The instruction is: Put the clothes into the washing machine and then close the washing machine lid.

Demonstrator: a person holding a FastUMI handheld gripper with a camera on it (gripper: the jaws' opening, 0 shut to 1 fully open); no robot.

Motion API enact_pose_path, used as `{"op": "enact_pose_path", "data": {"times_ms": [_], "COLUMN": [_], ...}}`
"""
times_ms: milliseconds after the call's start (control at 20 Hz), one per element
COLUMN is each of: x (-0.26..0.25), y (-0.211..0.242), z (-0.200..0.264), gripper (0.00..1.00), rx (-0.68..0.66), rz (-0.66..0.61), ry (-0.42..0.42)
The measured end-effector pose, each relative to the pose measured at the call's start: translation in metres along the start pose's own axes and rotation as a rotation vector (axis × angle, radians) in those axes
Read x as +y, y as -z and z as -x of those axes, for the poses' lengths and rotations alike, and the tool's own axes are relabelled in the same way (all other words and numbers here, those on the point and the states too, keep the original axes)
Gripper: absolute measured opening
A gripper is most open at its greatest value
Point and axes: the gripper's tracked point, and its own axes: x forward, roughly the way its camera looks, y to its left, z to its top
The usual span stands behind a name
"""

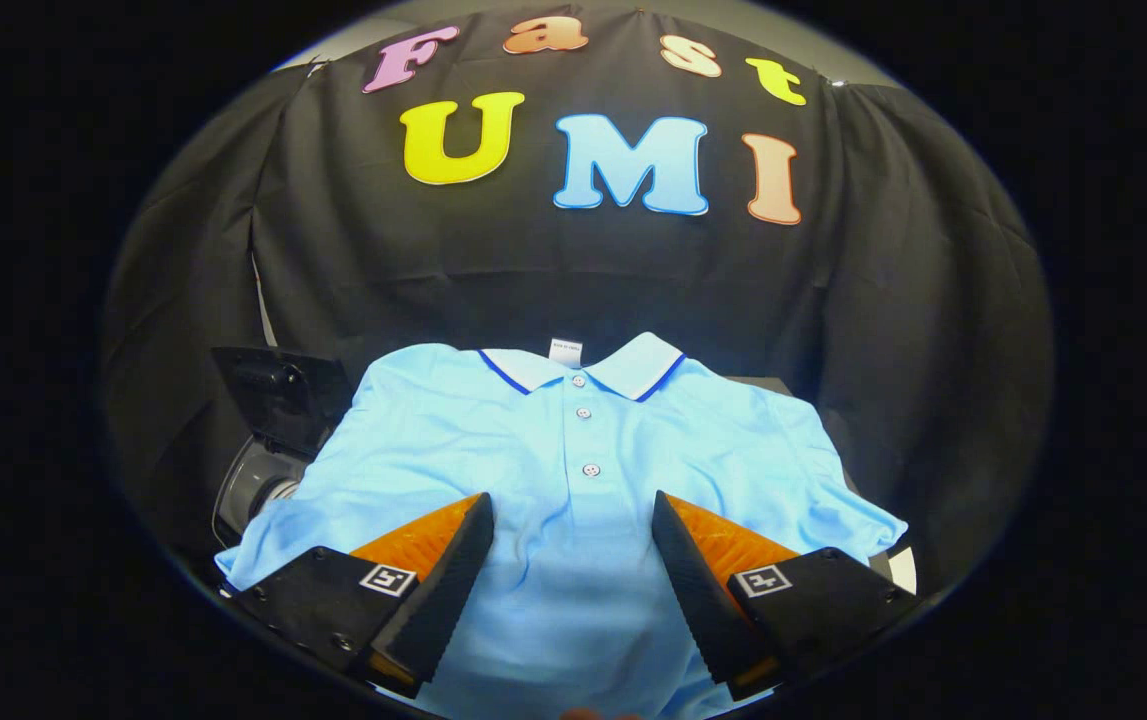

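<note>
Jaws are spread wide apart on the gripper (573, 510), hovering over the lower front of a light blue polo shirt (573, 470) and grasping nothing, with cloth showing in the gap between them. Off to the shirt's left sits the washing machine (258, 480) (dark lid tipped up, drum mostly hidden, so can't tell what's inside). Shirt itself lies spread flat, front up, white collar with dark blue trim, three buttons down the placket, sleeves out both sides.

Gripper (573, 545) jaws spread wide over flat blue polo shirt (573, 460) (collar beyond).
</note>
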Motion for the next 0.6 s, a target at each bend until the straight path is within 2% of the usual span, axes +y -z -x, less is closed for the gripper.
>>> {"op": "enact_pose_path", "data": {"times_ms": [300, 550, 600], "x": [0.0040, 0.0070, 0.0071], "y": [0.0031, 0.0032, 0.0036], "z": [-0.0056, -0.0044, -0.0059], "gripper": [1.00, 1.00, 0.96], "rx": [0.039, 0.054, 0.062], "rz": [-0.036, -0.016, -0.011], "ry": [-0.045, -0.062, -0.065]}}
